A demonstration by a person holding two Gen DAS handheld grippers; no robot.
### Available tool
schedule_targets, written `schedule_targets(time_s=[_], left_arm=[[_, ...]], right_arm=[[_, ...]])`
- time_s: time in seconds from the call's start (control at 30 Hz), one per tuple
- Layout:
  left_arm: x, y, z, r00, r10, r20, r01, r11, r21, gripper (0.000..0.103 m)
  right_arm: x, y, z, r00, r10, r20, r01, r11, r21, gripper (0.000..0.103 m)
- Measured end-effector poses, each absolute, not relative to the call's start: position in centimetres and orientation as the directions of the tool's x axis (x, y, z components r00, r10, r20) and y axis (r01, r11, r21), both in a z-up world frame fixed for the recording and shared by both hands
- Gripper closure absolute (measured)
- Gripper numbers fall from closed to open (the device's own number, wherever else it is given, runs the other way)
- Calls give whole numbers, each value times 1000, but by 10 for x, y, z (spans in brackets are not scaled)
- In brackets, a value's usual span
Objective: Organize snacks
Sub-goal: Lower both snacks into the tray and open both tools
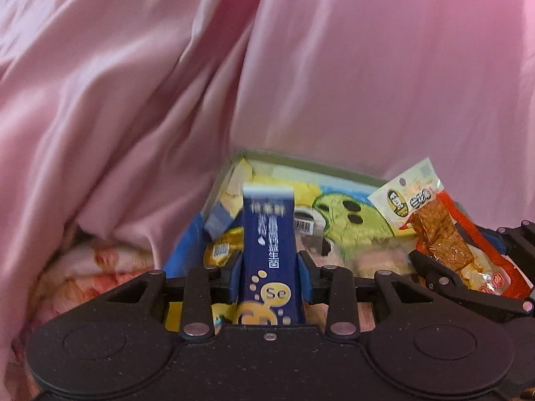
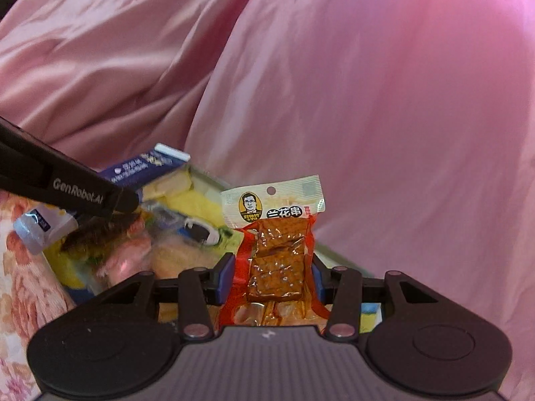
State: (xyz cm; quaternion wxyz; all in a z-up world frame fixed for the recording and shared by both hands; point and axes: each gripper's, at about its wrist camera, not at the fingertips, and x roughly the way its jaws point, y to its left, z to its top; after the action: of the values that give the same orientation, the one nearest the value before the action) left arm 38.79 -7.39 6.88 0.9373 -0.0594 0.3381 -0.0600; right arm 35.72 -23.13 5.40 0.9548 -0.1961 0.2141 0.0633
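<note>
My left gripper (image 1: 270, 275) is shut on a dark blue snack stick pack (image 1: 269, 244) marked "Se", held upright above the snack box (image 1: 301, 162). My right gripper (image 2: 272, 275) is shut on a red and clear tofu snack packet (image 2: 276, 250) with a white header, also upright over the box. That packet and the right gripper show at the right of the left wrist view (image 1: 441, 234). The blue pack and the left gripper's arm (image 2: 77, 187) show at the left of the right wrist view. The box holds several wrapped snacks over a yellow-green cartoon bag (image 1: 351, 220).
Pink satin cloth (image 1: 301, 67) rises behind and around the box in folds. A floral pink cloth (image 1: 87, 267) lies at the lower left. A small grey-blue sachet (image 2: 36, 227) lies at the box's left side.
</note>
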Motion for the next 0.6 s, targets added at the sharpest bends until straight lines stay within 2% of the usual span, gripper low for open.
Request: schedule_targets(time_s=[0.07, 0.17, 0.23, 0.3, 0.4, 0.47, 0.53, 0.6], left_arm=[[387, -73, 70, 769, -147, -622, 70, 987, -147, 65], [385, -70, 76, 765, -152, -626, 65, 985, -160, 56], [380, -66, 81, 771, -153, -618, 64, 984, -163, 48], [375, -64, 85, 786, -144, -601, 53, 985, -165, 32], [363, -58, 95, 815, -117, -567, 23, 985, -170, 18], [353, -56, 102, 834, -105, -542, 17, 986, -165, 17], [346, -56, 108, 845, -88, -527, 9, 988, -151, 11], [337, -55, 115, 863, -59, -501, -12, 990, -138, 3]], right_arm=[[359, -234, 52, 895, 44, -444, -207, 922, -327, 45], [357, -242, 53, 897, 51, -439, -198, 935, -295, 36], [353, -247, 56, 901, 58, -430, -190, 944, -271, 28], [347, -253, 59, 911, 65, -407, -177, 953, -244, 20], [338, -257, 63, 925, 72, -373, -160, 965, -210, 14], [334, -257, 68, 930, 77, -360, -154, 970, -191, 11], [327, -257, 71, 938, 76, -338, -140, 976, -170, 3], [320, -257, 75, 942, 72, -329, -123, 983, -138, 1]])
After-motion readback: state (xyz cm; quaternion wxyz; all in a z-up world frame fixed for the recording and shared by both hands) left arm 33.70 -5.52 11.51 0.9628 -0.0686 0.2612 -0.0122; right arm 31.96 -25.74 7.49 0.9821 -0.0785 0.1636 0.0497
